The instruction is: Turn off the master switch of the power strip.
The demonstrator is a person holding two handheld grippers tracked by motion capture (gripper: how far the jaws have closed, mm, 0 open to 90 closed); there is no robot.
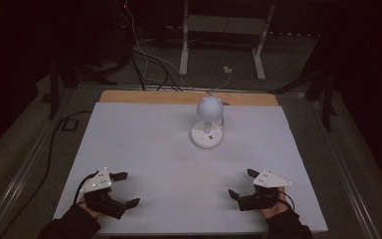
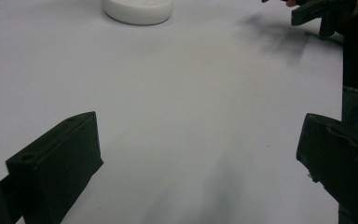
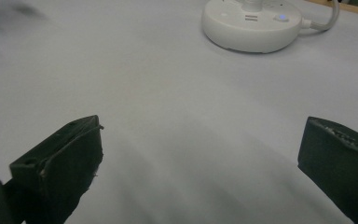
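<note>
1. High view: a white lamp (image 1: 207, 122) stands toward the far edge of the pale table (image 1: 144, 144), round head above a flat disc base. The left gripper (image 1: 127, 189) sits at the near edge, well to the lamp's near left; the right gripper (image 1: 241, 184) sits well to its near right. Both have their jaws spread wide with nothing between them.

2. Left gripper view: the jaws stand released over bare tabletop. The lamp's base (image 2: 137, 10) lies well ahead, up and left; the other gripper (image 2: 314, 14) shows off to its right.

3. Right gripper view: the jaws gape apart, grasping nothing. The base (image 3: 254, 25) lies ahead, with a lit blue button (image 3: 282, 17) on top and a white cord (image 3: 328, 18) trailing from its right.

4. Judgement: the lamp looks light, rigid and smooth, probably slippery plastic. The neck above the base seems the surest hold; the wide disc may exceed the jaws, and the cord could drag.
</note>
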